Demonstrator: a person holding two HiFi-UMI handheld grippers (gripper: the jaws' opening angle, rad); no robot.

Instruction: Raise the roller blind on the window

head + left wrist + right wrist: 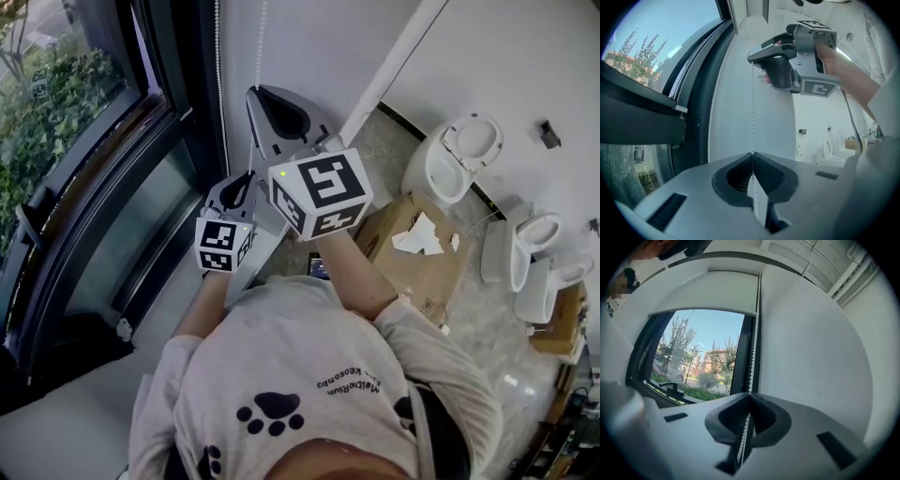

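Note:
A white bead chain (258,47) hangs down the white wall beside the window (66,112). My right gripper (253,92) is the higher one and is shut on this chain (753,352), which runs between its closed jaws (750,393). Just below it, my left gripper (249,175) is shut on the same strand (752,108), pinched at its jaw tips (752,153). The left gripper view shows the right gripper (751,60) above on the chain. A second strand (710,122) hangs free by the dark frame. The roller blind (712,291) covers only the top of the window.
A dark window frame and sill (141,216) lie left of the chain. On the floor to the right stand white toilets (464,155) and an open cardboard box (412,248). A white pipe (384,70) runs along the wall.

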